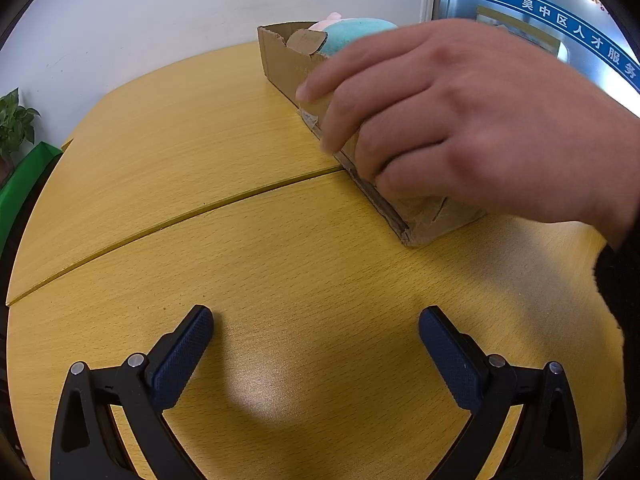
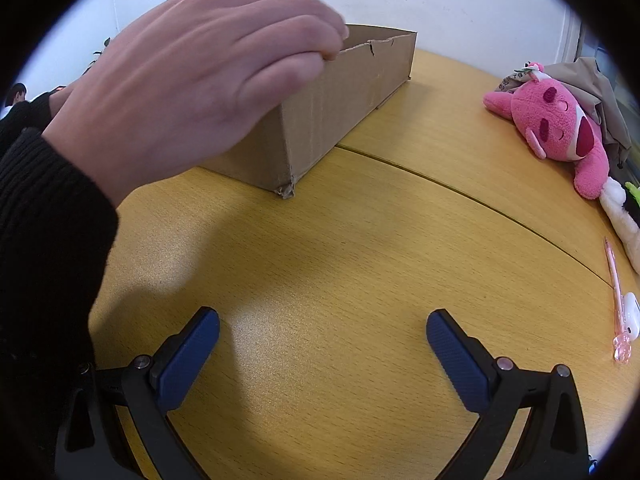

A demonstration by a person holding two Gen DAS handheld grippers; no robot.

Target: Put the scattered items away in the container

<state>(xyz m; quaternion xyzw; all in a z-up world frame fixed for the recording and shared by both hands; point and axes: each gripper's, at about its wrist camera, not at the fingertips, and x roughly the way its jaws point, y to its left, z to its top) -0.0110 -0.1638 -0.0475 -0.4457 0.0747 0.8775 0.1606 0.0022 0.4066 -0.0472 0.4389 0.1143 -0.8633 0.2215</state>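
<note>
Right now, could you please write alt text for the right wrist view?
A bare hand grips the rim of a cardboard box on a yellow wooden table, above the open, empty right gripper. A pink plush toy and pink pen lie at right.

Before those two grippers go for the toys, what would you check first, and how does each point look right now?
1. Left gripper open and empty: ok.
2. Right gripper open and empty: ok.
3. Cardboard box free of obstruction: not ok, a bare hand grips its rim.
4. Room left in the box: cannot tell; a teal plush already sits inside.
5. Pink plush and pink pen still outside the box: ok, in view on the table.
</note>
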